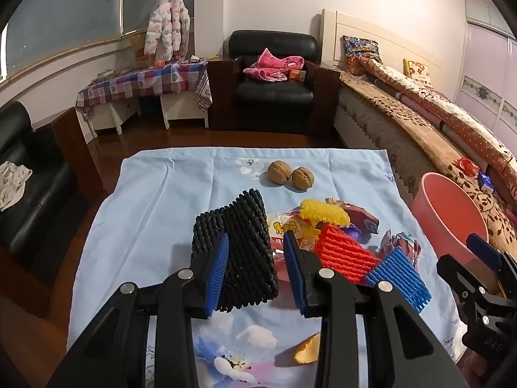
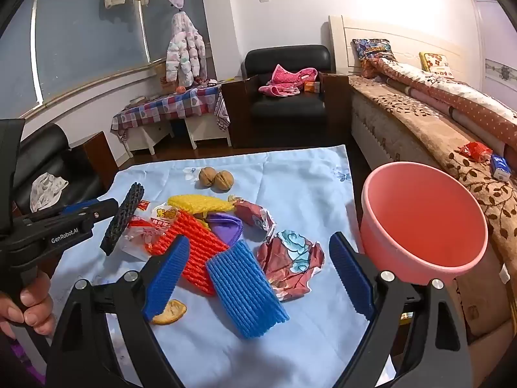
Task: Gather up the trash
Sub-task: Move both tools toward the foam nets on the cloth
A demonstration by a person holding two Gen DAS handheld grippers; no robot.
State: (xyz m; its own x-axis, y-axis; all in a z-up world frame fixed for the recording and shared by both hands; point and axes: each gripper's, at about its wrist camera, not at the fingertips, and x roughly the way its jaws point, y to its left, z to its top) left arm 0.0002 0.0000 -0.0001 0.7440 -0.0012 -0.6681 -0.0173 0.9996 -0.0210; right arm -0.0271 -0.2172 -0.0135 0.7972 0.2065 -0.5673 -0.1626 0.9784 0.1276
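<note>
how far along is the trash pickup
Barely started: the pink basin looks empty. In hand: the left gripper grips the black foam net, lifted off the cloth. Left: red net, blue net, yellow net, wrappers, peel. The right gripper is open.

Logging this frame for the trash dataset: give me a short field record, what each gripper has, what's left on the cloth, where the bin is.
left gripper: shut on black foam net, lifted off the cloth
right gripper: open, empty, above blue foam net
bin: pink basin, at the right edge of the cloth, nothing visible inside
cloth: light blue, floral
left on cloth: red foam net, yellow foam net, crumpled wrapper, two walnuts, orange peel
</note>
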